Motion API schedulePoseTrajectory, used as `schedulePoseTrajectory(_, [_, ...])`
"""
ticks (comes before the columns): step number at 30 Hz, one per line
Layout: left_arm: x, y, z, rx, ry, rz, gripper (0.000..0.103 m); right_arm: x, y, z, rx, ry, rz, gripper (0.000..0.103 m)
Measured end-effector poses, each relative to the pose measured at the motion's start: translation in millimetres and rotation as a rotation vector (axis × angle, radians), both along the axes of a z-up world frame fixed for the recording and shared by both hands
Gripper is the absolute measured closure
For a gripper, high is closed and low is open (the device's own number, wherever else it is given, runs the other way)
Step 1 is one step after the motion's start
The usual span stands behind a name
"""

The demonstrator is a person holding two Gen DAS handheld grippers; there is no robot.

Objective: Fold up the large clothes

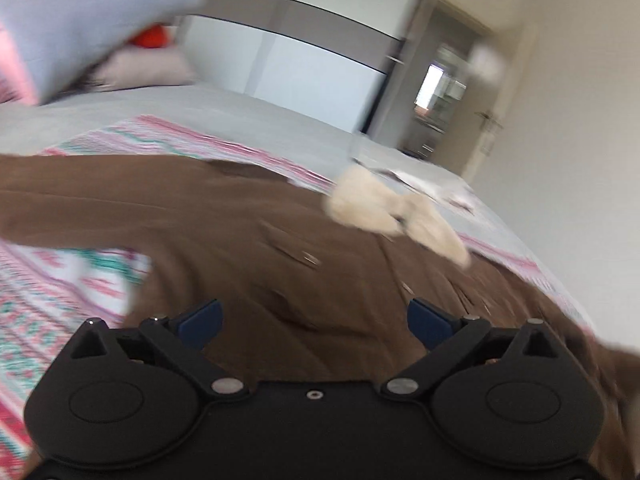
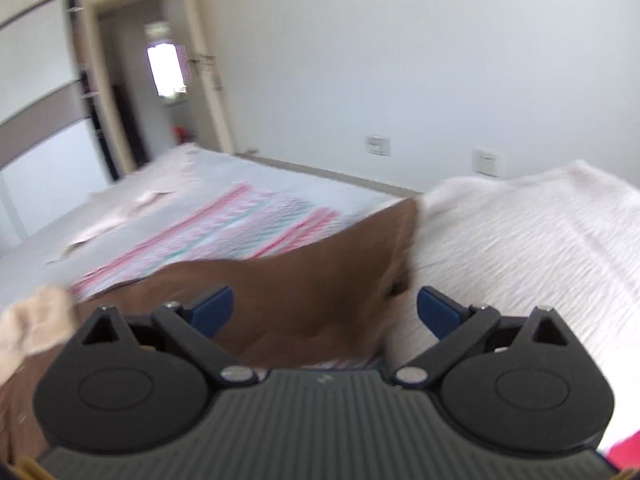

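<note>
A large brown garment (image 1: 248, 224) lies spread on the bed, with a cream bow (image 1: 384, 208) on it. My left gripper (image 1: 316, 320) is open just above the brown cloth, with nothing between its blue fingers (image 1: 202, 320). In the right wrist view the brown garment (image 2: 320, 280) reaches up to a corner beside a white textured cloth (image 2: 520, 248). My right gripper (image 2: 324, 312) is open above that brown part, holding nothing. The cream bow (image 2: 36, 320) shows at the left edge. Both views are blurred.
The bed has a pink and green patterned spread (image 1: 48, 300) over a grey sheet (image 1: 240, 108). Pillows (image 1: 92, 20) lie at the head. A wardrobe (image 1: 320, 60) and an open doorway (image 2: 168, 68) stand beyond the bed. A white wall (image 2: 400, 60) runs along the far side.
</note>
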State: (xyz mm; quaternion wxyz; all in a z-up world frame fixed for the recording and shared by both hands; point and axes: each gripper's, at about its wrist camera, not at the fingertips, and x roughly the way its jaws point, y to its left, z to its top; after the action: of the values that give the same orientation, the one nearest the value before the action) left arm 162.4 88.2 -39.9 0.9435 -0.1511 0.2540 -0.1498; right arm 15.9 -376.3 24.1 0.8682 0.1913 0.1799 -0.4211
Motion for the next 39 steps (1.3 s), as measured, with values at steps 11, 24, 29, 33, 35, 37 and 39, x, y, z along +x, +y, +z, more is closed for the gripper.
schedulePoseTrajectory(11, [22.6,-8.6,-30.1,-0.067,0.048,-0.079,0.003,50.4,-76.0,-17.8,0.031,0.195,-0.021,0.097])
schedulePoseTrajectory(24, [34.7,-7.2,-29.3,-0.092,0.053,-0.112,0.003,91.0,-74.1,116.5,-0.326,0.137,-0.010,0.098])
schedulePoseTrajectory(29, [38.5,-7.3,-25.5,-0.120,0.058,-0.119,0.003,122.0,-14.8,166.4,-0.402,0.085,0.139,0.098])
schedulePoseTrajectory(33, [41.7,-5.7,-21.9,-0.125,0.063,-0.110,0.003,145.6,44.9,197.8,-0.423,0.058,0.280,0.098])
schedulePoseTrajectory(35, [43.1,-4.3,-18.4,-0.118,0.069,-0.097,0.003,160.4,75.6,207.1,-0.430,0.056,0.358,0.098])
schedulePoseTrajectory(37, [43.7,-2.8,-14.7,-0.094,0.078,-0.074,0.003,181.2,105.0,209.5,-0.429,0.064,0.441,0.098])
schedulePoseTrajectory(39, [45.1,0.7,-10.7,-0.073,0.085,-0.043,0.003,200.0,138.6,206.5,-0.419,0.078,0.520,0.098])
